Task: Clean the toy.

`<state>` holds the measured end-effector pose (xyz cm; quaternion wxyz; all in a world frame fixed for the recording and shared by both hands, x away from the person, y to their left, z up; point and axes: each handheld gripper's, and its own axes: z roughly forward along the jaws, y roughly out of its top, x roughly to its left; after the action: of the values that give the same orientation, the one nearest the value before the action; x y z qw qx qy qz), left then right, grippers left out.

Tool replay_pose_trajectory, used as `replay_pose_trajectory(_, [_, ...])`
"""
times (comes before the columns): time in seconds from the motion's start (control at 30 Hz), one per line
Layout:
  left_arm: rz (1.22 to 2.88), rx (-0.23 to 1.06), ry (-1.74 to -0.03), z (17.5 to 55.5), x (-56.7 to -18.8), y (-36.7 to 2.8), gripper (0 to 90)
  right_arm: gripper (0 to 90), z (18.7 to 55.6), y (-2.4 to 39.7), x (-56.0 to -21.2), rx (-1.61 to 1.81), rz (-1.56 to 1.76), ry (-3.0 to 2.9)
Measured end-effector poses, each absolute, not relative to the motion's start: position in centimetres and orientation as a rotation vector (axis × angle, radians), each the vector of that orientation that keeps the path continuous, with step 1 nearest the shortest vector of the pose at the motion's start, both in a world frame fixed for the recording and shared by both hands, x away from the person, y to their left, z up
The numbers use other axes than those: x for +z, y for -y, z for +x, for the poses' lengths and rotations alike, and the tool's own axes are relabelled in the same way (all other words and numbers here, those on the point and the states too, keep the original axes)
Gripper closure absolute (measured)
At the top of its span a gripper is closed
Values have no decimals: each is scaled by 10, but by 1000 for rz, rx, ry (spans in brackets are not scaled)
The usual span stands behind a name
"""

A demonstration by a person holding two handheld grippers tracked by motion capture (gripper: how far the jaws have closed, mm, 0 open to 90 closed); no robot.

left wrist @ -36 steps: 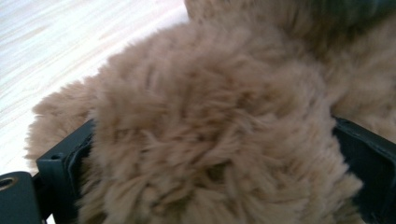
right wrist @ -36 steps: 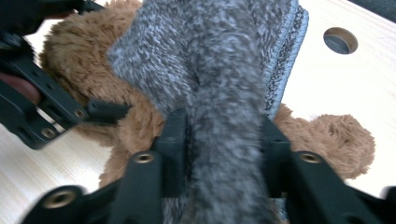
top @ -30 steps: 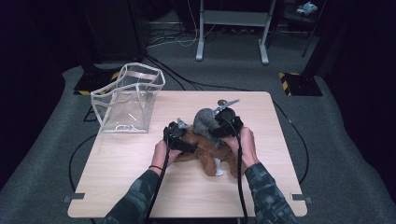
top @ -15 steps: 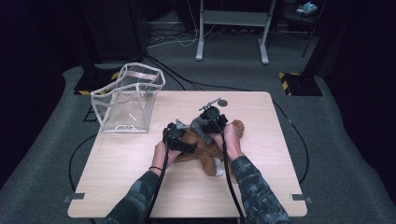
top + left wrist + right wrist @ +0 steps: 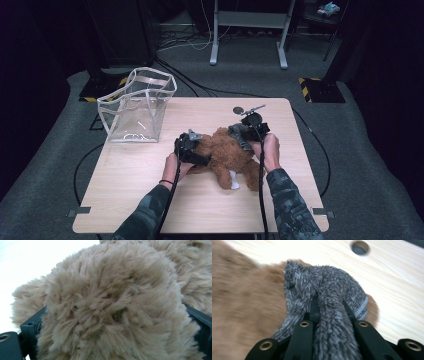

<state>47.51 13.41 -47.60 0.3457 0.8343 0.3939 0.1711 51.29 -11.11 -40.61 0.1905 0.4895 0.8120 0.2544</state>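
Note:
A brown plush bear (image 5: 225, 152) lies in the middle of the wooden table (image 5: 150, 195), a white tag (image 5: 235, 183) at its near side. My left gripper (image 5: 192, 148) is at the bear's left side, shut on a thick tuft of its fur (image 5: 110, 297), which bulges between the two jaws. My right gripper (image 5: 248, 131) is at the bear's right side. Its jaws have just been closing and now pinch a grey fuzzy sock (image 5: 304, 282) that lies over the bear's fur; the right gripper (image 5: 327, 303) is shut on it.
A clear plastic bag (image 5: 137, 102) with white trim stands open at the table's back left. A round hole (image 5: 360, 247) is in the tabletop beyond the sock. Cables trail from both grippers toward the near edge. Dark floor and a stand's legs (image 5: 247, 40) lie beyond.
The right gripper swung left over the bear, then came back right and lower, taking the grey sock with it. The left gripper stayed on the bear's fur.

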Motion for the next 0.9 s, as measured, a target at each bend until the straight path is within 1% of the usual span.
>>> replay_pose_trajectory(0.2, [2158, 443, -1027, 475, -477, -135, 37, 781, 516, 144, -430, 636, 1500, -2253])
replay_pose_trajectory(0.27, [2157, 446, -1029, 475, -477, -135, 37, 781, 513, 151, -432, 660, 1532, -2240])
replay_pose_trajectory(0.33, [2162, 450, -1031, 474, -477, -135, 37, 781, 512, 153, -428, 675, 1521, -2222])
replay_pose_trajectory(0.47, [2162, 451, -1028, 474, -476, -134, 37, 780, 505, 148, -398, 780, 1475, -2168])
replay_pose_trajectory(0.6, [2163, 452, -1031, 474, -476, -134, 37, 779, 500, 130, -372, 862, 1390, -2179])
replay_pose_trajectory(0.67, [2165, 451, -1032, 474, -476, -134, 37, 779, 496, 113, -362, 910, 1329, -2198])
replay_pose_trajectory(0.8, [2165, 444, -1041, 475, -475, -133, 37, 777, 493, 77, -359, 972, 1246, -2276])
replay_pose_trajectory(0.9, [2165, 445, -1042, 475, -475, -133, 37, 775, 493, 48, -372, 940, 1192, -2352])
